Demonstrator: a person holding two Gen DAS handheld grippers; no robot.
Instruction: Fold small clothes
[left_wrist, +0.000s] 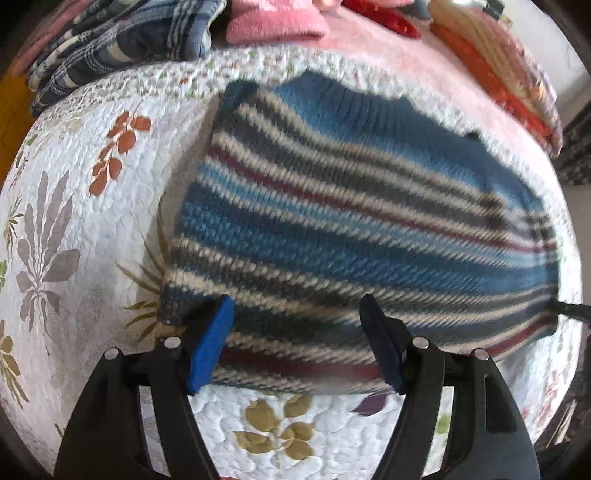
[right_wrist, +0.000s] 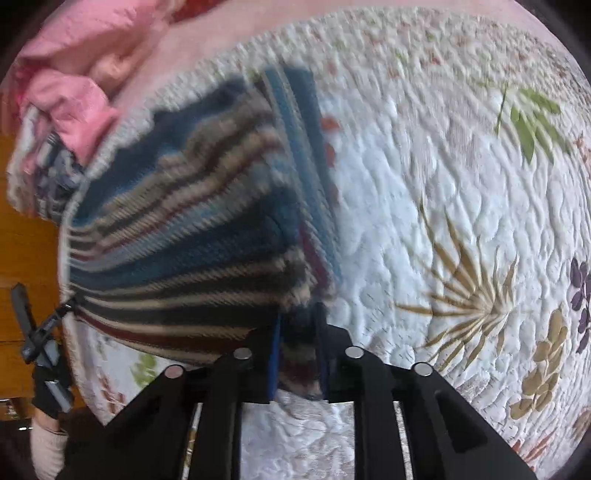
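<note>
The right gripper (right_wrist: 298, 354) pinches the striped sweater's (left_wrist: 351, 221) corner while the left gripper (left_wrist: 299, 343) gapes wide (empty), so the one-sided fold risks skewing.

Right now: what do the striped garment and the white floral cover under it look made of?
Striped garment: looks like chunky knit yarn, matte and slightly fuzzy; stitch rows and a ribbed blue band show. Fibre cannot be told.
White floral cover: looks like quilted woven fabric, matte; puckered stitched texture with flat printed leaves.
</note>
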